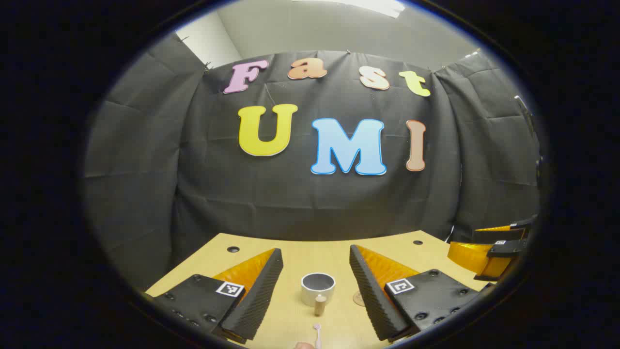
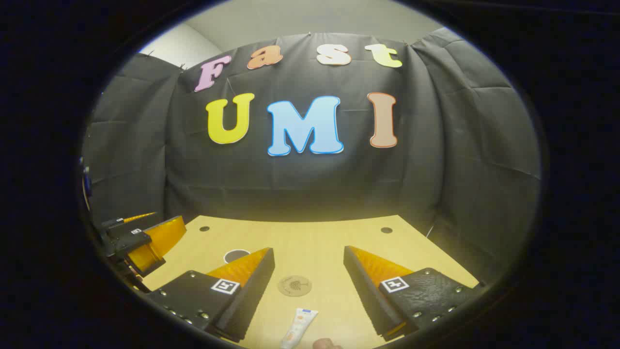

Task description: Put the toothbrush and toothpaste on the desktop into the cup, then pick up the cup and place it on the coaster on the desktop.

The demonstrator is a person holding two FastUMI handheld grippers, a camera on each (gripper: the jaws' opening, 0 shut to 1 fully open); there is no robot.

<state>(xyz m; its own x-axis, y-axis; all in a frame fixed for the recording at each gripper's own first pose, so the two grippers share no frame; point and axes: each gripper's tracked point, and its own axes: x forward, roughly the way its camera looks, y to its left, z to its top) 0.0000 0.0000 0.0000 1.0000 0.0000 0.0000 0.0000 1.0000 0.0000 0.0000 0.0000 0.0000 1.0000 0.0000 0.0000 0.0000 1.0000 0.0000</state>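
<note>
Toothpaste (image 2: 299,328) long axis toward coaster (image 2: 294,285); cup (image 1: 317,288) upright; both hand-held grippers wide, holding nothing

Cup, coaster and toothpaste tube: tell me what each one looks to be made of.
Cup: probably glazed ceramic, going by its thick white wall, rounded rim and grey inside.
Coaster: seemingly cork or wood, a thin, flat, matt tan disc with a faint pattern; I cannot tell which.
Toothpaste tube: likely soft plastic, smooth and white with a flat blue crimped end.
</note>
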